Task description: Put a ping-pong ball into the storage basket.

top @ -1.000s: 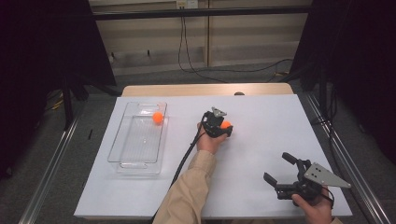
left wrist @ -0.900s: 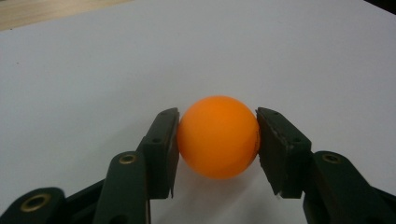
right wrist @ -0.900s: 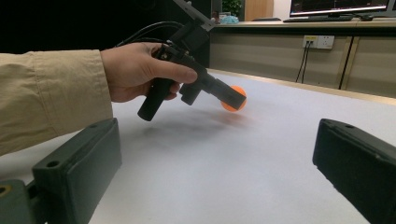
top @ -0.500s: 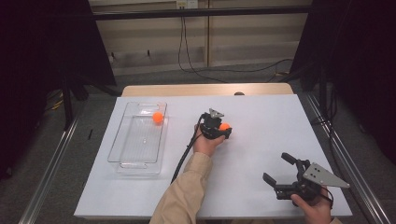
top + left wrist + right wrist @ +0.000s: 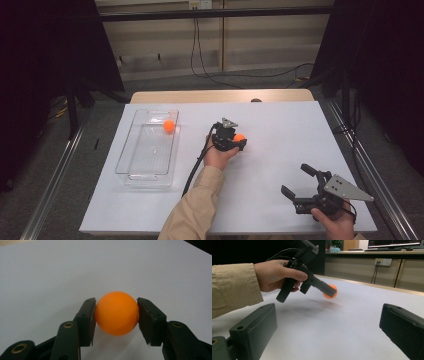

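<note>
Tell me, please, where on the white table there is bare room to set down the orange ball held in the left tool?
Bare table lies right of the left tool and between it and the open right tool. The clear bin is mostly bare too; a second ball sits at its far end.

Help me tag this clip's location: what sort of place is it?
Probably a lab or office workroom: a white table ringed by dark curtains, cables along the wall, and a desk with a monitor behind.
</note>
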A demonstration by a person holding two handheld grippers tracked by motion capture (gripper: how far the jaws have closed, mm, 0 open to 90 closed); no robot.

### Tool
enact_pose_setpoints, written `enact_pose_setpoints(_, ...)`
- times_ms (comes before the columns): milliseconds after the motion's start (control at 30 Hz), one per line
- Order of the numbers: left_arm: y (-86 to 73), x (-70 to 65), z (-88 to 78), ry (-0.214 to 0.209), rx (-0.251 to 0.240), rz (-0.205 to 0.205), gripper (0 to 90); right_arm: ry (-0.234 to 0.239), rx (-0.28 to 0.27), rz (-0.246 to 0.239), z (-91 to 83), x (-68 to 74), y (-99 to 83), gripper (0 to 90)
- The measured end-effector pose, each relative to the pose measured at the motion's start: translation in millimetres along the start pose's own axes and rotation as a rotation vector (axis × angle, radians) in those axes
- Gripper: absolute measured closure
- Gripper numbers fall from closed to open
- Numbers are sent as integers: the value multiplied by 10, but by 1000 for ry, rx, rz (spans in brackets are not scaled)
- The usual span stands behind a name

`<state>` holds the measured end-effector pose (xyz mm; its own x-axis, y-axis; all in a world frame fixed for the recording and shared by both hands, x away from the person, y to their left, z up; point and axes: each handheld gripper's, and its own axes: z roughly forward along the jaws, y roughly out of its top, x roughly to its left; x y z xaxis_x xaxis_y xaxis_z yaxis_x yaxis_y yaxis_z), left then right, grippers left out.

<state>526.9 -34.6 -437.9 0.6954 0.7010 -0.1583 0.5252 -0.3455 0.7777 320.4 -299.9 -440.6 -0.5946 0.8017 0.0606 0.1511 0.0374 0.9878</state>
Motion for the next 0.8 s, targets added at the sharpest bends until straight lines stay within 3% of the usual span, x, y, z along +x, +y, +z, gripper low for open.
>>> enact_pose_setpoints(533,-45,3,-187,-3,-2,9,511,-1,0,-7,12,7,1,7)
enact_pose_setpoints(633,-58,-5,-207,-3,-15,-8,511,-1,-1,-8,17,6,1,7)
enact_pose_setpoints(800,-79,17,-265,-1,-8,6,511,2,5,-5,18,9,0,7)
